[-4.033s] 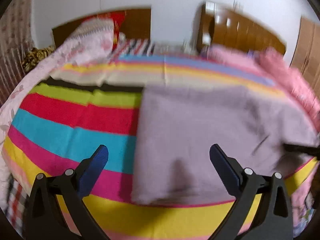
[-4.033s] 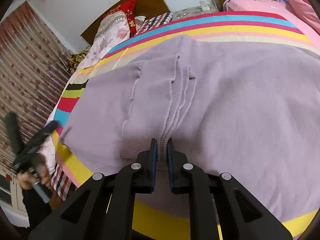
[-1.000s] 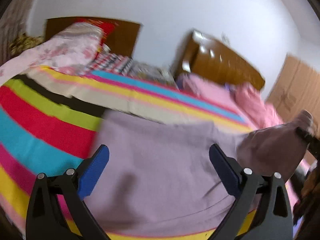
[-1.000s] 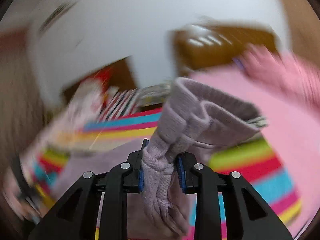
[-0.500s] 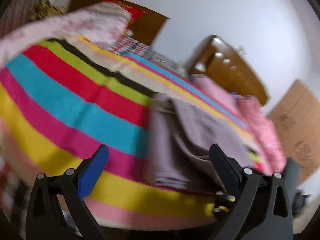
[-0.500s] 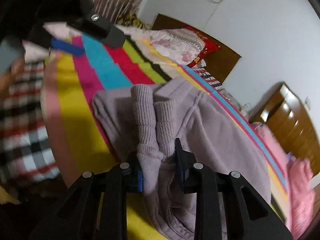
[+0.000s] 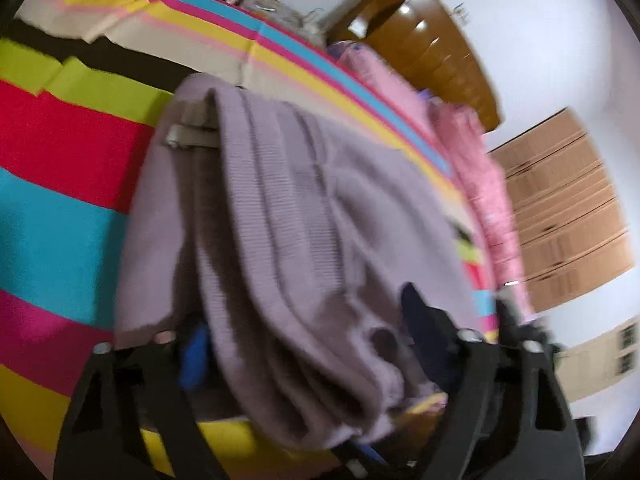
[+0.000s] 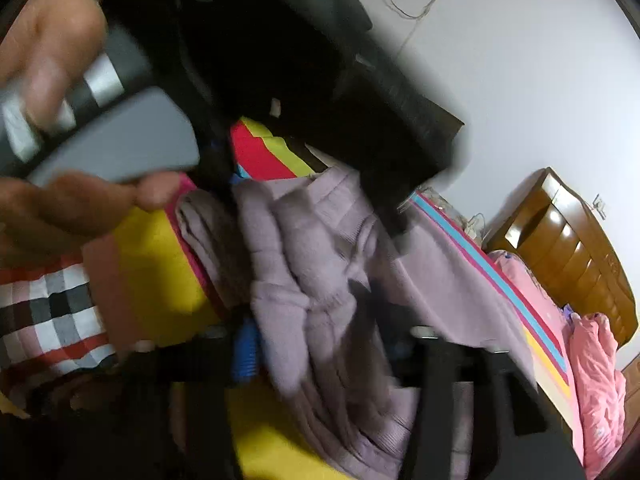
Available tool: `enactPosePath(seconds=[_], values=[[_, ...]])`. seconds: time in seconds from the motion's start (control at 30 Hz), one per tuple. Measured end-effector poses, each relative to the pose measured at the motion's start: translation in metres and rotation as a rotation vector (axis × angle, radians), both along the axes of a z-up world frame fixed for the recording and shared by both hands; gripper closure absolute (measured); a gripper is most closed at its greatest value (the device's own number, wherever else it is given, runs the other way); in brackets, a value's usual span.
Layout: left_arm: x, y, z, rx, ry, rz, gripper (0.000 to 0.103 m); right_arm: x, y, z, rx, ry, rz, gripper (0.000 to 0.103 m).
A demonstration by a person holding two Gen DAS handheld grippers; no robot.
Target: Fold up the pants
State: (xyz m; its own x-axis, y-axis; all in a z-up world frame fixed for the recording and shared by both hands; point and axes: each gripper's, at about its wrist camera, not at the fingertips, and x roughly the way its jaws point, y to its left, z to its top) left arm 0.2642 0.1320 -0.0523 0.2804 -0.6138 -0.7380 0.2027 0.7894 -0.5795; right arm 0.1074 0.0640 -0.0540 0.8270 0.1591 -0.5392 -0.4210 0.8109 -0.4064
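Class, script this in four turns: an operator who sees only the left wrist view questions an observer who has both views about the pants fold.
Operator: Is the right gripper clamped on the pants?
Observer: No. The right gripper has its fingers apart, with the pants bunched loosely between them.
Operator: Anything at the bed's near edge?
Observer: A checked cloth lies beside the yellow stripe of the bedspread.
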Motion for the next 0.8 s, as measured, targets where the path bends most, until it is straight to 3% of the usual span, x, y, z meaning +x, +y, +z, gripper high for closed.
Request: enactPosePath(seconds=[0.1, 0.17, 0.23, 0.33, 0.4, 0.5, 0.57, 0.63, 0.8], values=[[-0.002, 0.004, -0.004, 0.012, -0.018, 0.021, 0.043, -0.025, -0.029, 0.019, 0.069, -0.055, 0.021, 0.030], [-0.005, 0.015, -0.008, -0.025, -0.019, 0.033, 0.050, -0.048, -0.061, 0.033, 0.141, -0.121, 0.000, 0.026], [-0.008, 0.021, -0.012, -0.053, -0.024, 0.041, 0.053, -0.066, -0.102, 0.043, 0.231, -0.147, -0.083, 0.015], [-0.009, 0.022, -0.016, -0.091, -0.054, 0.042, 0.052, -0.072, -0.155, 0.032, 0.323, -0.052, -0.267, 0.015], [-0.015, 0.026, -0.015, -0.100, -0.062, 0.037, 0.051, -0.072, -0.179, 0.013, 0.327, 0.014, -0.399, 0.015], [-0.017, 0.027, -0.013, -0.112, -0.054, 0.025, 0.042, -0.066, -0.197, -0.003, 0.339, 0.051, -0.506, 0.015], [-0.015, 0.021, -0.011, -0.132, -0.059, 0.003, 0.023, -0.060, -0.202, -0.008, 0.362, 0.061, -0.527, 0.015], [-0.017, 0.012, -0.008, -0.120, -0.072, -0.027, 0.014, -0.054, -0.199, -0.013, 0.334, 0.063, -0.537, 0.015], [-0.021, -0.008, -0.005, -0.004, -0.098, -0.038, 0.008, -0.041, -0.203, -0.016, 0.318, 0.035, -0.570, 0.016]])
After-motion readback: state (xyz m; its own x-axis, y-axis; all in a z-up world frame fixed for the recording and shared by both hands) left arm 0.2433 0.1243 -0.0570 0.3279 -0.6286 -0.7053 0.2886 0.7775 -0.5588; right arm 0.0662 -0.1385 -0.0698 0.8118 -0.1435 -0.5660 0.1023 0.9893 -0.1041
